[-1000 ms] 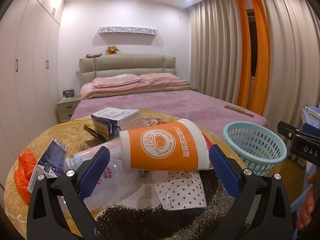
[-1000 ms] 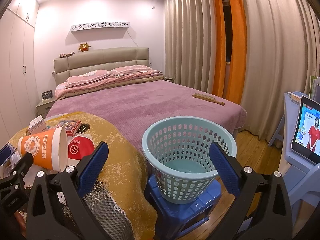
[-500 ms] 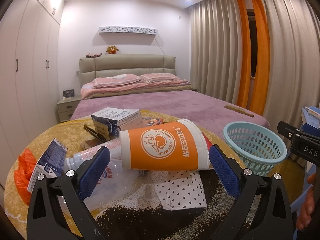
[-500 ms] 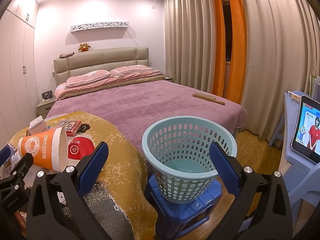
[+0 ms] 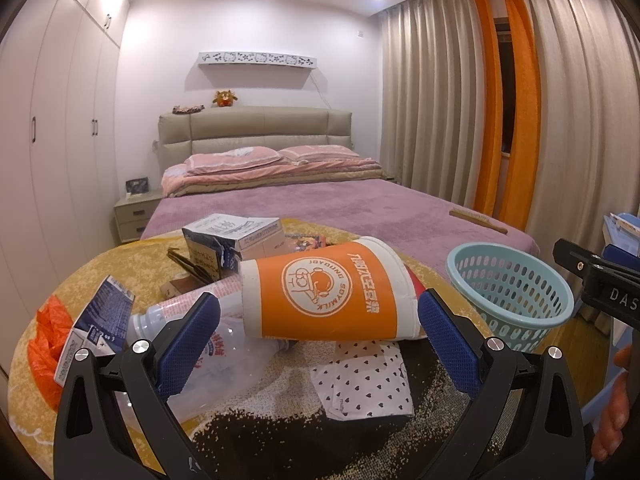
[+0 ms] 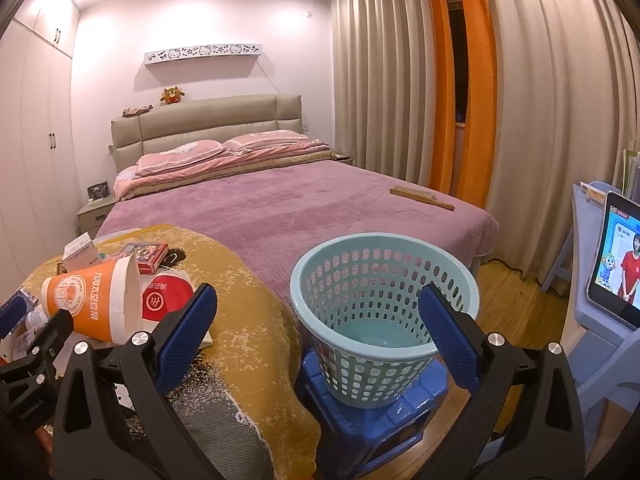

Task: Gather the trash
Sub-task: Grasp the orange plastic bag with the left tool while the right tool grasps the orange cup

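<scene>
A large orange and white soymilk cup (image 5: pixel 326 290) (image 6: pixel 94 304) lies on its side on the yellow cloth. My left gripper (image 5: pixel 318 334) is open just in front of it, with nothing between its fingers. Under and beside the cup lie a clear plastic bottle (image 5: pixel 188 320), a heart-print paper (image 5: pixel 362 376), a torn carton (image 5: pixel 232 238), a blue wrapper (image 5: pixel 96 326) and an orange plastic bag (image 5: pixel 46 340). The pale blue trash basket (image 6: pixel 382 304) (image 5: pixel 510 292) stands on a blue stool (image 6: pixel 368 420); my right gripper (image 6: pixel 318 330) hangs open in front of it.
The yellow cloth (image 6: pixel 248 292) covers the round surface that holds the trash. Behind it is a bed (image 5: pixel 320 204) with a brush (image 6: pixel 422 198) on it. A tablet (image 6: pixel 618 256) sits on a blue stand at the right. Curtains (image 5: pixel 500 100) line the right wall.
</scene>
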`<state>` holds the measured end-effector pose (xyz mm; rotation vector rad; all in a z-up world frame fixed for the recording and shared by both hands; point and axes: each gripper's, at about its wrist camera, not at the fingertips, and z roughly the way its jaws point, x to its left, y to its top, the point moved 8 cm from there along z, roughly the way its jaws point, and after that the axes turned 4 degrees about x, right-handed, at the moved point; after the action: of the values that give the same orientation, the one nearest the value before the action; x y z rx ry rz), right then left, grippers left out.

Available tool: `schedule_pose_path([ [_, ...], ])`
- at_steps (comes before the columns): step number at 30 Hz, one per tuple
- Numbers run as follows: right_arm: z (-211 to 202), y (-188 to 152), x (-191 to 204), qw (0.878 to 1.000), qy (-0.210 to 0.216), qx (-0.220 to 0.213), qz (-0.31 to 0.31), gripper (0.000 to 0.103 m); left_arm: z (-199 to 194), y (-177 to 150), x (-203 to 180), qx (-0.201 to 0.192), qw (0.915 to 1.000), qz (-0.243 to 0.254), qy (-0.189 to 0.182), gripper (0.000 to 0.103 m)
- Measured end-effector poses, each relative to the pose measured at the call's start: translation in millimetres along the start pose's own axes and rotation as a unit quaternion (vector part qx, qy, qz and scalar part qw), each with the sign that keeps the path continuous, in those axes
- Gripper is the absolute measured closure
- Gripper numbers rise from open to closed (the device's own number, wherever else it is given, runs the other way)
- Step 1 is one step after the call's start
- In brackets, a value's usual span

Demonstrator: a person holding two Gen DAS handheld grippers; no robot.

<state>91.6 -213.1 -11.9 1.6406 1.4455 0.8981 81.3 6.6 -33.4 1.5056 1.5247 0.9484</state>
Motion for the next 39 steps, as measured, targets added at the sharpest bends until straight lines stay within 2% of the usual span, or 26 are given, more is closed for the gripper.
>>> schedule_pose_path([
  [7,-10,6,10,1.000,0.017,-0.006,-0.009,0.007,0,0,1,0.005,1.0000,-0.003,-0.005,0.007],
  [12,-20,12,26,0.999,0.031,-0.016,-0.030,0.011,-24,3,22,0.017,0.9994,-0.030,0.001,0.007],
  [17,-16,9,54,0.995,0.088,0.011,-0.033,0.022,-50,10,93,0.035,0.9948,-0.077,0.056,0.007],
  [19,-12,7,66,0.994,0.107,0.023,-0.032,0.023,-54,6,131,0.055,0.9894,-0.104,0.085,0.007],
  [22,-9,7,87,0.989,0.136,0.038,-0.038,0.023,-55,-2,184,0.075,0.9804,-0.144,0.111,0.008],
  [24,-6,7,101,0.987,0.149,0.044,-0.045,0.023,-50,-11,208,0.105,0.9740,-0.158,0.124,0.008],
  [31,12,7,141,0.979,0.180,0.074,-0.057,0.023,-21,-38,243,0.170,0.9612,-0.200,0.084,0.009],
  [36,35,2,147,0.969,0.209,0.118,-0.055,0.022,-5,-56,252,0.191,0.9546,-0.218,0.070,0.024],
  [39,45,-4,151,0.961,0.229,0.144,-0.057,0.022,0,-63,258,0.201,0.9501,-0.229,0.063,0.030],
])
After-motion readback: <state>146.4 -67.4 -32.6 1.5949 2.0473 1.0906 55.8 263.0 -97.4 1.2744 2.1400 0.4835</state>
